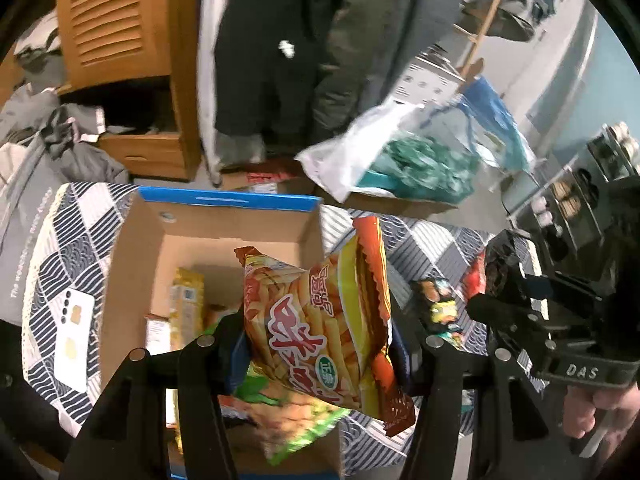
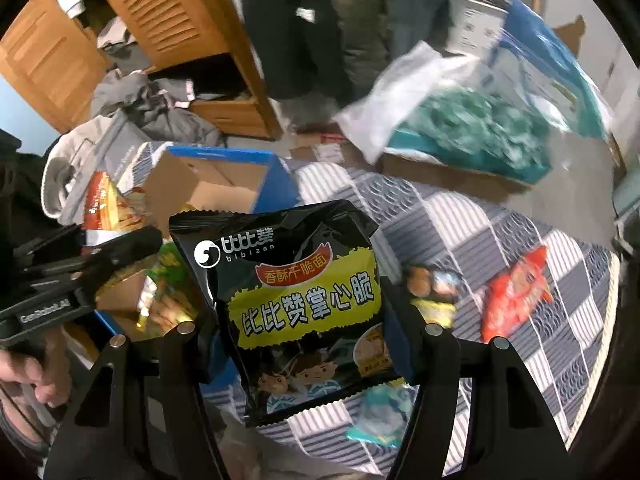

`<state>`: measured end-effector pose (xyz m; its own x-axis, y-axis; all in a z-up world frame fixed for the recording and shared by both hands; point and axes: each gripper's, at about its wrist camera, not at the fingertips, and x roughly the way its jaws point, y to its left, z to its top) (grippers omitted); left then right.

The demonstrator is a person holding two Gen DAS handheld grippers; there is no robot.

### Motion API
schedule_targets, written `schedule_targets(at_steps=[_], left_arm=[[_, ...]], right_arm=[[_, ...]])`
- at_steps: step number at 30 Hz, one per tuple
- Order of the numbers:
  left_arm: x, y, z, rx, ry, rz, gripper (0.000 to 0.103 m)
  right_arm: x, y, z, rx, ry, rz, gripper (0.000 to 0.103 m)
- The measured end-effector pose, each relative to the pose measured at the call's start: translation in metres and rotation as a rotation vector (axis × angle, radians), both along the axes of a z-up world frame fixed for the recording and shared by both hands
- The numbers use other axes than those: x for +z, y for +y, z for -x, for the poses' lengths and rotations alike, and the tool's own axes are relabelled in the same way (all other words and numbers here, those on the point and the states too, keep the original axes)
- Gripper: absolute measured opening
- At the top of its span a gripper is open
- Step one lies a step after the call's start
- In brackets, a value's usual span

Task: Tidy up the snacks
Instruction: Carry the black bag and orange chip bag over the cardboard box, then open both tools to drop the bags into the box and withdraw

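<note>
Cardboard box (image 1: 208,236) sits on the quilt (image 1: 432,248), loose snack packets (image 2: 516,292) lying right of it

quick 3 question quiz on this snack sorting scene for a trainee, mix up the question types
1. True or false: both grippers hold a snack bag.
2. Which bag does the right gripper hold? A) black noodle-snack bag B) red bag C) green bag
3. Fill in: the orange fries-snack bag in the left gripper hangs over the open ____.

Key: 1 true; 2 A; 3 cardboard box
</note>
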<state>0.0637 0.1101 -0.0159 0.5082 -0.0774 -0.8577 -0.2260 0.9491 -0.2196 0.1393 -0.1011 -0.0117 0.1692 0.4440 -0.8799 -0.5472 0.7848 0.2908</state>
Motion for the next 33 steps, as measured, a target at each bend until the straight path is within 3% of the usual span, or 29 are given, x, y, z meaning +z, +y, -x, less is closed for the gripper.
schedule_targets(at_steps=[15, 24, 29, 33], left_arm=[[-0.037, 0.073, -0.007, 0.144, 0.093, -0.052, 0.058], [-0.058, 0.1, -0.015, 0.226, 0.157, -0.041, 0.059], [-0.068, 0.114, -0.012, 0.253, 0.193, 0.008, 0.066], [-0.066, 0.12, -0.006, 0.271, 0.185, 0.003, 0.071]], right_arm=[[-0.009, 0.115, -0.007, 0.114, 0.014, 0.009, 0.064], [-0.024, 0.158, -0.016, 0.112, 0.065, 0.011, 0.064], [-0.032, 0.17, -0.024, 0.096, 0.106, -0.009, 0.065], [-0.034, 0.178, -0.024, 0.092, 0.112, -0.003, 0.065]])
